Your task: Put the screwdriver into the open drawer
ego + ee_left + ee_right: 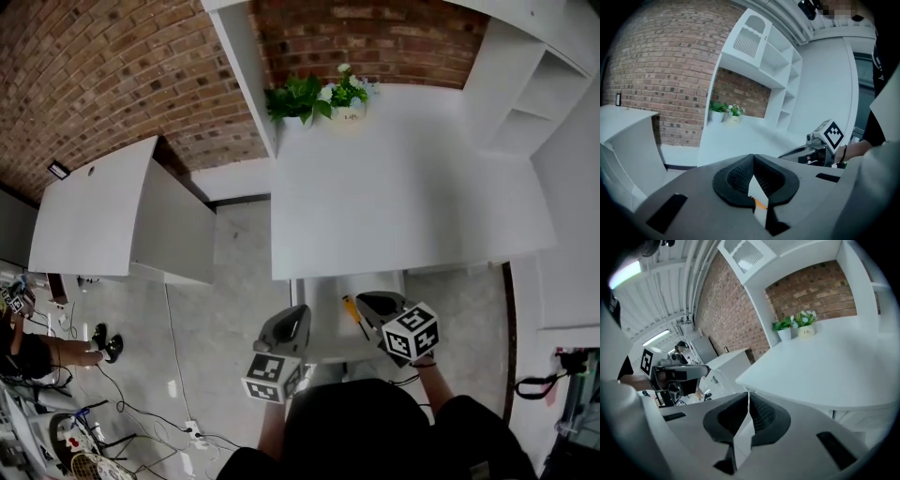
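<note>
Your left gripper (299,313) and right gripper (373,302) are nearest to you, both with fingers clenched on nothing. Between and below them, the slim screwdriver with a yellow handle and dark shaft (355,316) lies inside the white open drawer (330,330). It is just left of your right fingers, so that hand is the nearer. Its long axis runs near to far, handle at the far end and tip angled slightly right. It looks already placed. Beyond is the white tabletop (394,187).

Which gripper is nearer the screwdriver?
Right. The right gripper is close beside the screwdriver, on its right; the left gripper is farther off on its left.
</note>
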Demonstrator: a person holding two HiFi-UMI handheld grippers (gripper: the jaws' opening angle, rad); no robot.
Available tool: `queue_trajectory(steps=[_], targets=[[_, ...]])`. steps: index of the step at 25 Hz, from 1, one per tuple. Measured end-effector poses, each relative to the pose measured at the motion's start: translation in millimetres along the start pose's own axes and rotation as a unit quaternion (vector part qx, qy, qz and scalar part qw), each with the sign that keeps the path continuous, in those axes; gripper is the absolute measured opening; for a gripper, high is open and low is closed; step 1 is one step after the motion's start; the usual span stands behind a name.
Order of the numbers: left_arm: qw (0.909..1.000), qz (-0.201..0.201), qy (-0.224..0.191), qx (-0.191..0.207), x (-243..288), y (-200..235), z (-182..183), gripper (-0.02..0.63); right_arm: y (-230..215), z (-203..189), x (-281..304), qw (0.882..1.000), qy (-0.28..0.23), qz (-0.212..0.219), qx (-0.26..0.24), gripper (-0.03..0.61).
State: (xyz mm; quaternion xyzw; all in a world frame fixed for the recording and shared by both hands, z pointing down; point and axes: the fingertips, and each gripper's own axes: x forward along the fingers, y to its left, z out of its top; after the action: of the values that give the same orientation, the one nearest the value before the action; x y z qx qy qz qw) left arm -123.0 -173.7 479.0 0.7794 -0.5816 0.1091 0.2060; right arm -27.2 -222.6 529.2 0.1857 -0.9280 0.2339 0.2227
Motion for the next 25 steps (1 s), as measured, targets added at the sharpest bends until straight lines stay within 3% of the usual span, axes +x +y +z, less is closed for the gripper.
queue_trajectory(steps=[6, 12, 25], targets=[[0.9988, -0.017, -0.046, 0.004, -15, -11, 24, 0.009, 6, 46, -34, 0.997, -0.072, -0.015, -0.008, 0.020], [0.9953, -0.006, -0.095, 0.013, -28, -10, 53, 0.008, 9, 78, -63, 0.991, -0.127, -0.032, -0.018, 0.018], [0.9891, 0.011, -0.143, 0.032, -31, 3, 99, 0.008, 0, 142, -105, 0.972, -0.217, -0.079, -0.036, 0.015]])
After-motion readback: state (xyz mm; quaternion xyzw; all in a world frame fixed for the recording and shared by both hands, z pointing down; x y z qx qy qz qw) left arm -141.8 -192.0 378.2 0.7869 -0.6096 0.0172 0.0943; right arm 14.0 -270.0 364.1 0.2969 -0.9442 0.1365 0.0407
